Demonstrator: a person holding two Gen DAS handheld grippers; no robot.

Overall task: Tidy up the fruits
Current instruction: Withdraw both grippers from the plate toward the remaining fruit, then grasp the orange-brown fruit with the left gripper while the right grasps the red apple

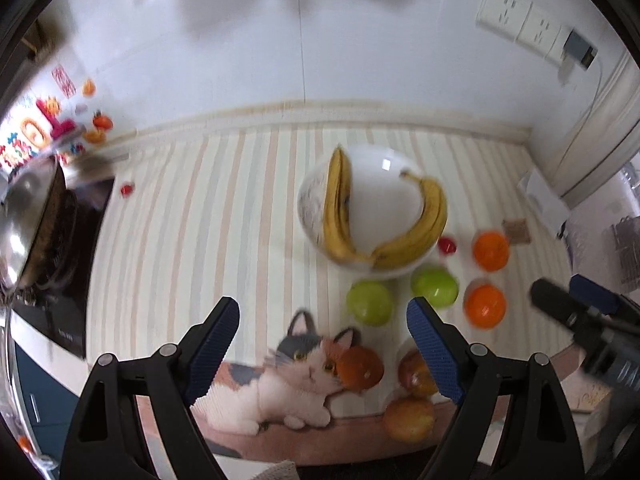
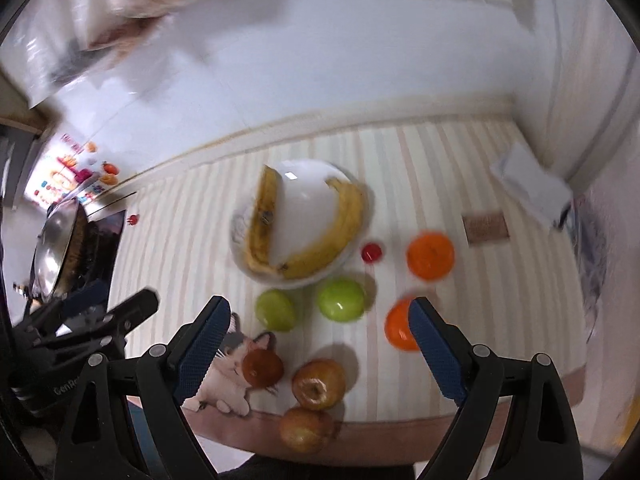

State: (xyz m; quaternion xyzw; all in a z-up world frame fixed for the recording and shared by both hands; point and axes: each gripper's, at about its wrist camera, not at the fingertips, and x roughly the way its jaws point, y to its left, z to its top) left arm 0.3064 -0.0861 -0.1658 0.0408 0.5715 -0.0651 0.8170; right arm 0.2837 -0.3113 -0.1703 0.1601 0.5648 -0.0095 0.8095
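1. Left wrist view: the left gripper (image 1: 323, 322) hangs above the striped mat (image 1: 192, 216) with its jaws spread wide and nothing between them. Beyond it a white bowl (image 1: 380, 196) holds only the bananas (image 1: 424, 232), a bunch splayed open in a V with the tips leaning over the rim. The rest of the fruit lies loose on the mat: two green apples (image 1: 370, 302), two oranges (image 1: 486, 306), a small red fruit (image 1: 447, 245) just beside the bowl, and three reddish-brown apples (image 1: 408, 420) near the front edge, one lying on a printed cat (image 1: 288, 380).

2. Same view, risks as I judge them: round fruit could roll if nudged by a fingertip, and the front apples sit close enough to the edge to drop off. The bananas take up much of the bowl, so anything added may perch on them and tumble out.

3. Right wrist view: the right gripper (image 2: 320, 326) is likewise wide open and empty, above the near orange (image 2: 400, 332). The bowl (image 2: 308, 196) again shows bananas (image 2: 320, 248) alone.

4. Same view, risk: the left gripper (image 2: 120, 312) hovers close on the left, so both reaching for the green apples (image 2: 342, 300) could collide. A pan (image 2: 56, 248) sits at the far left, well apart.
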